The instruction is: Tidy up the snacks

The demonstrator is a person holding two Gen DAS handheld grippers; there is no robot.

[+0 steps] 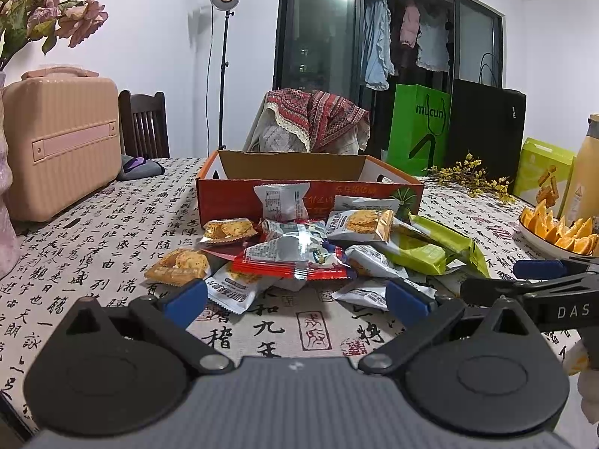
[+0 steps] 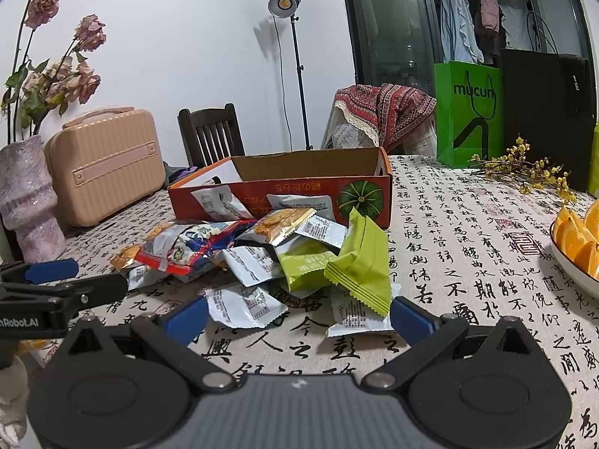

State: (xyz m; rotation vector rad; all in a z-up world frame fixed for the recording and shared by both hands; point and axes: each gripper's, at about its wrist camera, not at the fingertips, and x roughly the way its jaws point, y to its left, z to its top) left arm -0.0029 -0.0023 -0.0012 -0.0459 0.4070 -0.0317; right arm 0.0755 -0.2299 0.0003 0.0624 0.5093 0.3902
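A pile of snack packets [image 1: 299, 250] lies on the calligraphy-print tablecloth in front of an open orange cardboard box [image 1: 239, 198]. The pile holds a red packet [image 1: 295, 262], green packets [image 1: 423, 250], and silver and gold cracker packets. The pile [image 2: 258, 254] and the box [image 2: 374, 194] also show in the right wrist view. My left gripper [image 1: 295, 303] is open and empty, just short of the pile. My right gripper [image 2: 299, 318] is open and empty, with a green packet [image 2: 359, 262] and white packets between its fingers' reach. Each gripper shows at the edge of the other's view.
A pink case [image 1: 63, 142] and a vase of dried flowers [image 2: 26, 194] stand at the left. A plate of orange slices [image 2: 576, 247] sits at the right. A green bag [image 2: 468, 112], yellow sprigs [image 2: 524, 168] and chairs stand behind the table.
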